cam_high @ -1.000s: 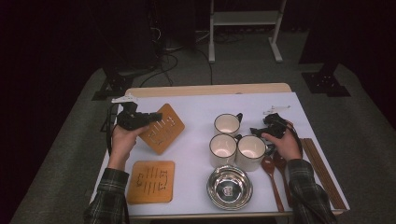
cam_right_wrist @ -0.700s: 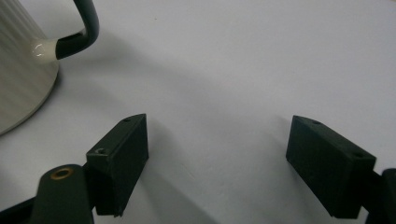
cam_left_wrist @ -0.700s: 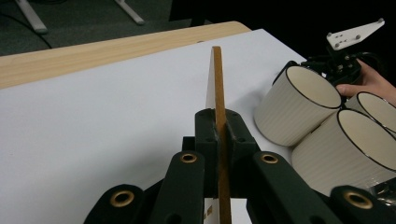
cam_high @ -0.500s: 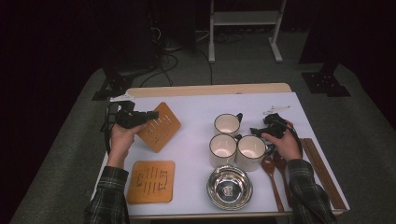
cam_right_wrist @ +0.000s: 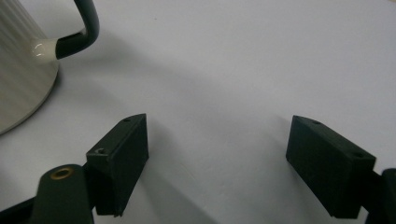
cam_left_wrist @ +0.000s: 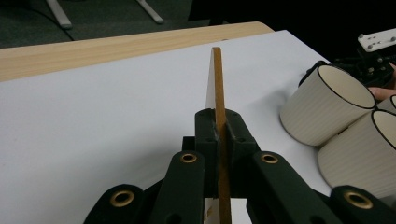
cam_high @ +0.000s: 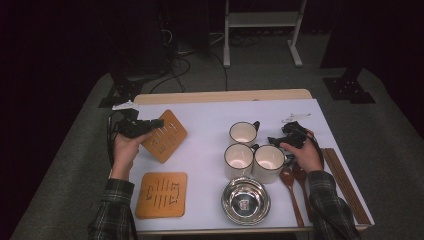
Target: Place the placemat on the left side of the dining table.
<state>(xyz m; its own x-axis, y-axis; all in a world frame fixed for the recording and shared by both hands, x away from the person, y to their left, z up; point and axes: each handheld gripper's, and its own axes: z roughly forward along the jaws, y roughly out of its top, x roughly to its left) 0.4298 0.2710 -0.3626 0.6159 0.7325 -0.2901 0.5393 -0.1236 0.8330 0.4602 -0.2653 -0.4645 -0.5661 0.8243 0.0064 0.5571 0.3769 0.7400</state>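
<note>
My left gripper (cam_high: 156, 122) is shut on the edge of a thin wooden coaster (cam_high: 164, 136), held tilted over the left side of the white table. In the left gripper view the coaster (cam_left_wrist: 217, 98) stands edge-on between the closed black jaws (cam_left_wrist: 221, 135). A second wooden coaster (cam_high: 161, 194) lies flat near the front left. My right gripper (cam_high: 278, 141) rests at the right, open, beside three cream mugs (cam_high: 239, 159). The right gripper view has its pads (cam_right_wrist: 122, 154) wide apart over bare table, with a mug's dark handle (cam_right_wrist: 81, 32) at the upper left.
A steel bowl (cam_high: 245, 200) sits at the front centre. Two wooden spoons (cam_high: 291, 187) and wooden chopsticks (cam_high: 345, 182) lie along the right edge. The wooden table rim (cam_high: 220, 96) runs along the far side. Dark floor and a metal stand lie beyond.
The left hand has carried the held coaster a little toward the left and down. The right hand and the mugs have stayed put.
</note>
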